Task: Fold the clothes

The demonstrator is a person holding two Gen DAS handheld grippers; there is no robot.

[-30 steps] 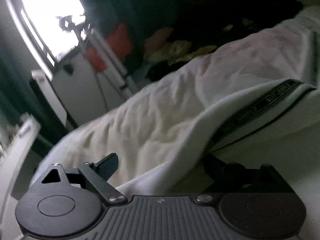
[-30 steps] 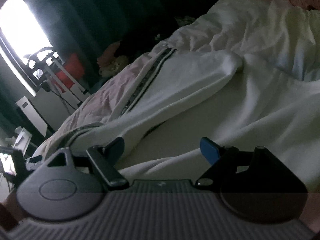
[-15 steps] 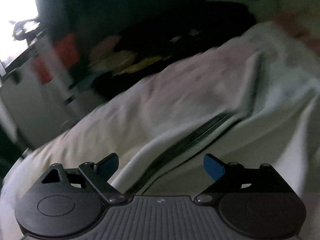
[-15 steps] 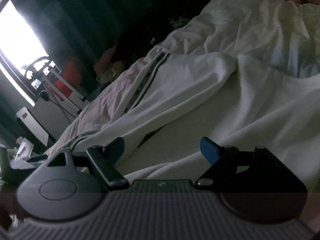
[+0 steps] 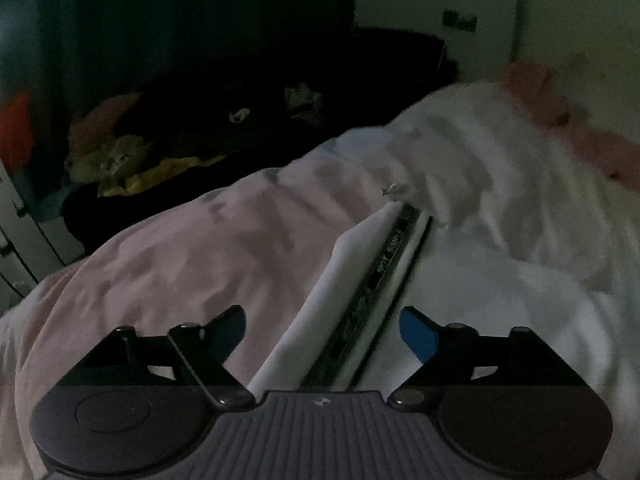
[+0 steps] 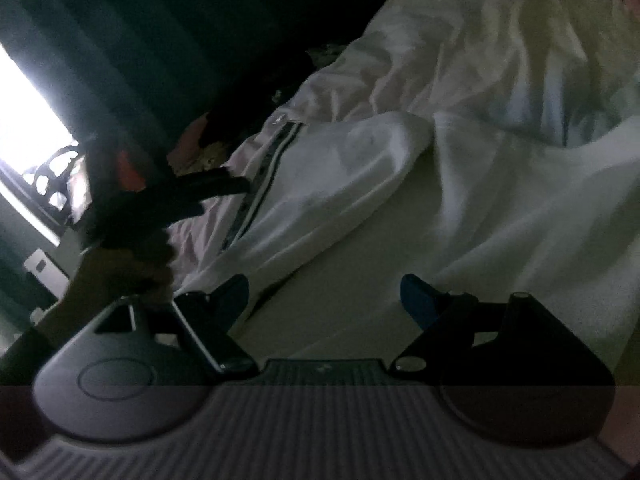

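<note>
On a bed covered by a rumpled pale pink sheet [image 5: 208, 248], a white fabric garment [image 5: 500, 300] lies spread out, smooth near the cameras and creased into soft folds farther away. A dark tape strip with small pale lettering [image 5: 384, 264] runs down its length, edged by white bands. The left claw [image 5: 322, 330] hangs over this strip with the garment's edge between its blue-tipped fingers; its jaws are closing, the pads not yet pressing the cloth. The right claw [image 6: 324, 298] hovers wide open above a smooth white part of the same garment, holding nothing. In the right wrist view, the left claw appears as a dark shape by the strip. The room is dim.
</note>
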